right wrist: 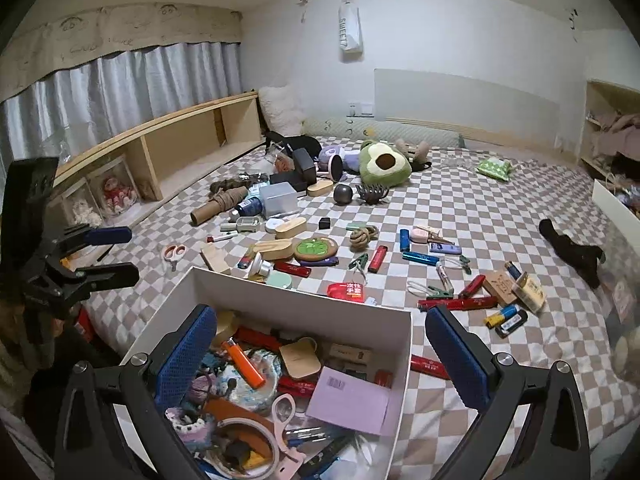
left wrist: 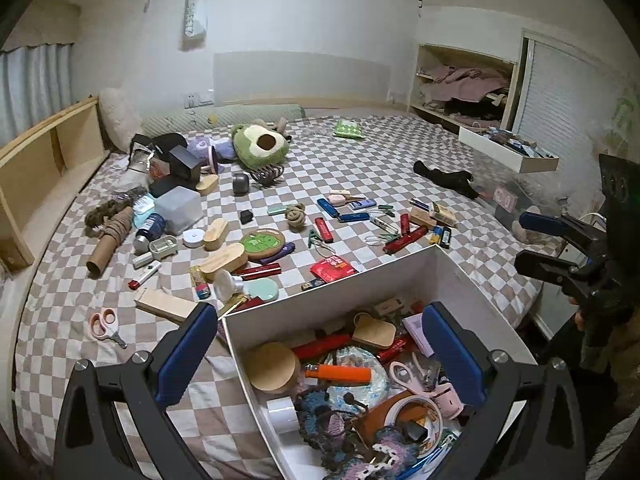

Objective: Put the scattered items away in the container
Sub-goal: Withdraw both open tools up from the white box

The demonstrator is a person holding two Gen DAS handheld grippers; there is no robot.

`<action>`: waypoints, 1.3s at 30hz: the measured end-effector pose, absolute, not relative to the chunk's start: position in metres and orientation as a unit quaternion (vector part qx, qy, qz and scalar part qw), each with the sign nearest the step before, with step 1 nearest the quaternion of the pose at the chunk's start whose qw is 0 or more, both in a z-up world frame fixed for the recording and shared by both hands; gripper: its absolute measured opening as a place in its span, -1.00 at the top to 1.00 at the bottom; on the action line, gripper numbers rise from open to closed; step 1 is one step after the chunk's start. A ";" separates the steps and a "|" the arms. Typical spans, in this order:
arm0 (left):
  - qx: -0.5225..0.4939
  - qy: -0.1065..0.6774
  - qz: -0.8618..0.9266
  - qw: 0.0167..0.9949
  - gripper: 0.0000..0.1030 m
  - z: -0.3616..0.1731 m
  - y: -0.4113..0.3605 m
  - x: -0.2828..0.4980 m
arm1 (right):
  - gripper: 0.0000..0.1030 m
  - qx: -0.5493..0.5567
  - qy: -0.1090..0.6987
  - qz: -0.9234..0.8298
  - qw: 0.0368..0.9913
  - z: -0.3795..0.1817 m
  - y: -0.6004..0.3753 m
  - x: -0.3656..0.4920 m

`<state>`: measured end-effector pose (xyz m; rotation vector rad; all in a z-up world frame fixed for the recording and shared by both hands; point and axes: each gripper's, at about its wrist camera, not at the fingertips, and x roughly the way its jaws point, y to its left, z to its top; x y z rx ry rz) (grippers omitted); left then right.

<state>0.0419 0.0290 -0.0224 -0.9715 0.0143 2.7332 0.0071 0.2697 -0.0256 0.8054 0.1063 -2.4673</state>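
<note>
A white box (left wrist: 336, 290) (right wrist: 304, 300) stands on the checkered bed, with an orange lighter (left wrist: 338, 374) (right wrist: 244, 362), wooden cases, tape and knitted pieces inside. My left gripper (left wrist: 320, 350) hovers open over the box with nothing between its fingers; the right wrist view shows it at the left edge (right wrist: 120, 255). My right gripper (right wrist: 324, 356) is also open and empty above the box, and it appears at the right (left wrist: 532, 242). Beyond the box lie several lighters, a red packet (left wrist: 333, 268) (right wrist: 346, 291), a round green coaster (left wrist: 263, 242) (right wrist: 316, 249) and pink scissors (left wrist: 105, 322) (right wrist: 174, 253).
An avocado plush (left wrist: 260, 145) (right wrist: 385, 163), a cardboard tube (left wrist: 106, 249) and a translucent tub (left wrist: 179, 209) lie farther back. A black sock (left wrist: 446, 178) (right wrist: 572, 248) lies right. A wooden shelf (right wrist: 180, 152) runs along the left, and an open white drawer (left wrist: 504, 156) juts out at right.
</note>
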 end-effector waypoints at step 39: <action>-0.316 -0.010 0.946 0.075 -0.99 -0.033 0.013 0.063 | -1.00 0.306 0.065 -0.918 0.243 -0.034 0.269 0.017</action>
